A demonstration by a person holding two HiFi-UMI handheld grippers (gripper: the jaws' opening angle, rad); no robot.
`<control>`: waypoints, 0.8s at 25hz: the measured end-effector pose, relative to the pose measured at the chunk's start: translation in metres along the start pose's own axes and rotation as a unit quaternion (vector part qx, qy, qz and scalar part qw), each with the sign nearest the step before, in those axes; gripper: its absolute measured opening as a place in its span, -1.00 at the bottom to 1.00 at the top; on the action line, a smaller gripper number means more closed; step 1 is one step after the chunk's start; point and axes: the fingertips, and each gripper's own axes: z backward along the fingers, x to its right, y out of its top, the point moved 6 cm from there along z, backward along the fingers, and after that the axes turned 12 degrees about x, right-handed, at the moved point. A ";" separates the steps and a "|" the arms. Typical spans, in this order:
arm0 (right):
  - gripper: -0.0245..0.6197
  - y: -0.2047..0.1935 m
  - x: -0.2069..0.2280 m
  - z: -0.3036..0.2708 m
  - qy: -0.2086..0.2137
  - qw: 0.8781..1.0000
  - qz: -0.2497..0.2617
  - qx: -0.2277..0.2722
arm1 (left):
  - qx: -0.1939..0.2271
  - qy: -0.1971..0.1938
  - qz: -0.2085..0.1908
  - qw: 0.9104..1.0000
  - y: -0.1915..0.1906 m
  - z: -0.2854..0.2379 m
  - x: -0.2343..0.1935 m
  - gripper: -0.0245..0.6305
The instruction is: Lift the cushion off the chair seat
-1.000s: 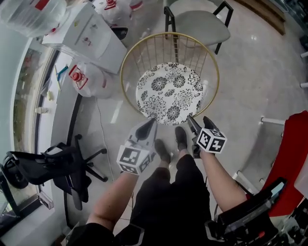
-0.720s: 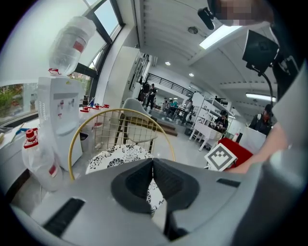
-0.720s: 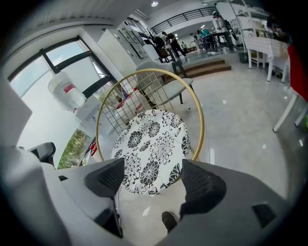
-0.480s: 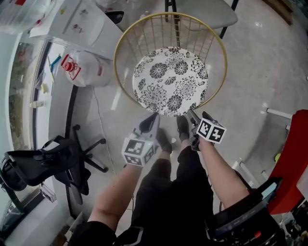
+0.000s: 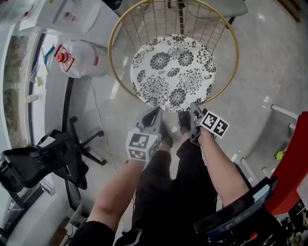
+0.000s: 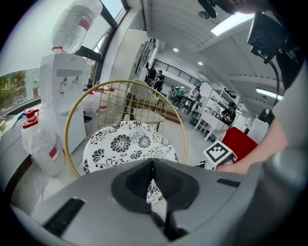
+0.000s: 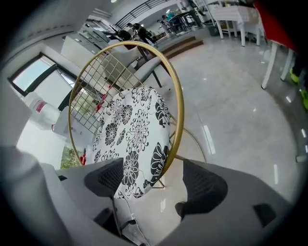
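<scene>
A round cushion (image 5: 173,72) with a black-and-white flower print lies on the seat of a gold wire chair (image 5: 113,57). Both grippers hover just in front of its near edge, apart from it. My left gripper (image 5: 153,115) points at the cushion (image 6: 127,144) with its jaws together and nothing held. My right gripper (image 5: 195,111) is at the front right of the seat. Its jaws are opening wide, and only the cushion's edge (image 7: 132,129) and the gold rim (image 7: 175,105) show beyond the gap between them.
A white water dispenser (image 5: 72,14) and a plastic water jug with a red cap (image 5: 79,57) stand left of the chair. A black office chair (image 5: 43,163) is at lower left and a red panel (image 5: 293,163) at right. The person's shoes (image 5: 166,137) are below the seat edge.
Both grippers have sunk and come closer to the cushion's near edge. The right gripper has rolled and its jaws stand wider.
</scene>
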 end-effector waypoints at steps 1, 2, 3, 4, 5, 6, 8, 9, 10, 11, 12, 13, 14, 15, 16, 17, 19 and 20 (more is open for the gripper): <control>0.24 -0.002 0.001 -0.004 0.001 1.000 -0.007 -0.002 | -0.003 -0.004 -0.002 1.000 -0.003 -0.003 0.000 -0.90; 0.24 -0.005 0.002 -0.007 0.001 1.000 -0.013 -0.005 | -0.005 -0.008 -0.003 1.000 -0.005 -0.005 0.000 -0.90; 0.24 -0.008 0.004 -0.011 0.000 1.000 -0.018 -0.008 | -0.006 -0.011 -0.004 1.000 -0.007 -0.007 0.000 -0.90; 0.24 -0.011 0.006 -0.016 -0.002 1.000 -0.025 -0.009 | -0.008 -0.010 -0.003 1.000 -0.009 -0.009 -0.002 -0.90; 0.24 -0.013 0.008 -0.020 -0.004 0.999 -0.034 -0.010 | -0.009 -0.007 -0.002 1.000 -0.012 -0.010 -0.004 -0.90; 0.24 -0.015 0.010 -0.024 -0.005 0.999 -0.040 -0.010 | -0.010 -0.005 0.000 1.000 -0.014 -0.011 -0.006 -0.90; 0.24 -0.019 0.012 -0.031 -0.007 0.999 -0.048 -0.011 | -0.012 -0.002 0.002 1.000 -0.018 -0.014 -0.009 -0.90; 0.24 -0.020 0.012 -0.034 -0.009 0.999 -0.052 -0.012 | -0.012 -0.002 0.001 1.000 -0.019 -0.015 -0.011 -0.90; 0.24 -0.021 0.013 -0.038 -0.011 0.998 -0.056 -0.013 | -0.012 -0.002 0.000 1.000 -0.020 -0.017 -0.012 -0.90; 0.24 -0.022 0.014 -0.042 -0.013 0.998 -0.060 -0.013 | -0.013 -0.003 -0.002 1.000 -0.022 -0.018 -0.013 -0.90; 0.24 -0.022 0.016 -0.046 -0.015 0.998 -0.062 -0.013 | -0.014 -0.004 -0.003 1.000 -0.023 -0.019 -0.013 -0.90; 0.24 -0.023 0.016 -0.050 -0.016 0.998 -0.059 -0.014 | -0.015 -0.005 -0.003 1.000 -0.024 -0.020 -0.013 -0.90; 0.24 -0.024 0.017 -0.053 -0.017 0.998 -0.053 -0.016 | -0.017 -0.004 -0.002 1.000 -0.025 -0.021 -0.013 -0.90; 0.24 -0.025 0.017 -0.056 -0.018 0.999 -0.045 -0.019 | -0.017 -0.005 -0.001 1.000 -0.027 -0.021 -0.013 -0.90; 0.24 -0.026 0.018 -0.059 -0.020 0.999 -0.041 -0.021 | -0.018 -0.005 0.000 1.000 -0.028 -0.021 -0.013 -0.90; 0.24 -0.027 0.019 -0.061 -0.022 0.999 -0.040 -0.023 | -0.018 -0.006 0.001 1.000 -0.029 -0.021 -0.013 -0.90; 0.24 -0.029 0.021 -0.064 -0.025 0.998 -0.044 -0.026 | -0.019 -0.007 0.002 1.000 -0.030 -0.021 -0.013 -0.90; 0.24 -0.030 0.021 -0.065 -0.024 0.998 -0.045 -0.027 | -0.020 -0.007 0.002 1.000 -0.031 -0.021 -0.013 -0.90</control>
